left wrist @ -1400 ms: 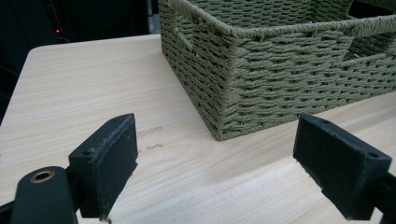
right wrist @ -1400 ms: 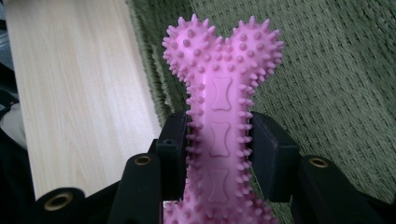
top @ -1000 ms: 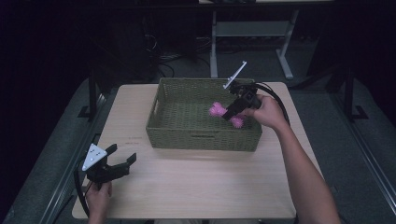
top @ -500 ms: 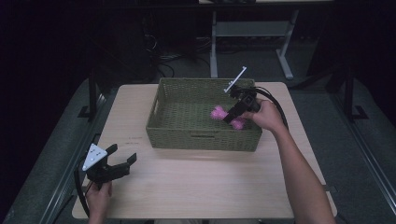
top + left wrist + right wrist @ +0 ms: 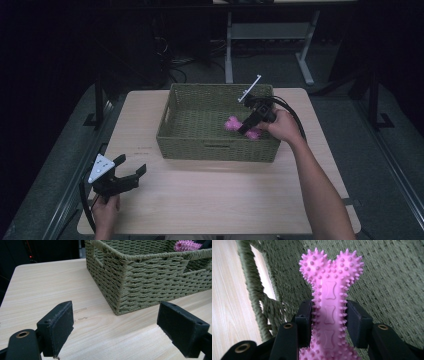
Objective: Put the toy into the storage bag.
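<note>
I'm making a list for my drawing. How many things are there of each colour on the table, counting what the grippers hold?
Pink: 1, the spiky bone toy clamped in the right gripper
Green: 1, the woven basket
Black: 2, the right gripper and the open left gripper
Total: 4

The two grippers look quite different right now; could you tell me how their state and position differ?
The left gripper is open and holds nothing; the right gripper is shut on the pink spiky bone toy. The left is above the table; the right reaches into the green woven basket. Both are hand-held.
</note>
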The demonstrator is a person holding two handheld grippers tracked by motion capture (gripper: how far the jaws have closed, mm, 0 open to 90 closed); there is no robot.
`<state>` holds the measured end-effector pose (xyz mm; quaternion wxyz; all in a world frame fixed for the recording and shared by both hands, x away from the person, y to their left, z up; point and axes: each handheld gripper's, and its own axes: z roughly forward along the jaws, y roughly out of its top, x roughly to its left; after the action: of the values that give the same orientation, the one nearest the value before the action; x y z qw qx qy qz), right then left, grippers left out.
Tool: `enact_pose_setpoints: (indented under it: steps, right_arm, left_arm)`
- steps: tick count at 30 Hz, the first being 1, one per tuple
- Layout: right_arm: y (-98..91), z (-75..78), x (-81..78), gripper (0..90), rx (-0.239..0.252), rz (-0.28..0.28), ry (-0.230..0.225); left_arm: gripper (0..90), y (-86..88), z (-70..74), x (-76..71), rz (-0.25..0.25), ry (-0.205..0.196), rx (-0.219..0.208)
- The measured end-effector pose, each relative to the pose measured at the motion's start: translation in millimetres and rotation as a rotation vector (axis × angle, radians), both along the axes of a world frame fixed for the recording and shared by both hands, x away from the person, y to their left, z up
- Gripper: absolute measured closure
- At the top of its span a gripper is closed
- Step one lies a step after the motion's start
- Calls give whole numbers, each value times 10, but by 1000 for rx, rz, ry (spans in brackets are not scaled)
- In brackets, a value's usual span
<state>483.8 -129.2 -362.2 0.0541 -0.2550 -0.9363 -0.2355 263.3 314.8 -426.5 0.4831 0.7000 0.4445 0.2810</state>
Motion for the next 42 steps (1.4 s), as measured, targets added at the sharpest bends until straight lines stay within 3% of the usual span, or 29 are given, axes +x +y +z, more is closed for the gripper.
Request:
enact_pose_setpoints:
  steps: [24,30,42]
  right_arm:
    - [-13,-120,-5,565,-33,-4,26]
    - [-19,-82,-4,588,1,-6,17]
    - [-139,-1,-70,514,12,-35,0]
  left_arm:
    - [133,1,-5,7,-1,4,1]
    - [133,4,-5,4,3,2,-4]
    - [133,-16,-4,6,-2,3,5]
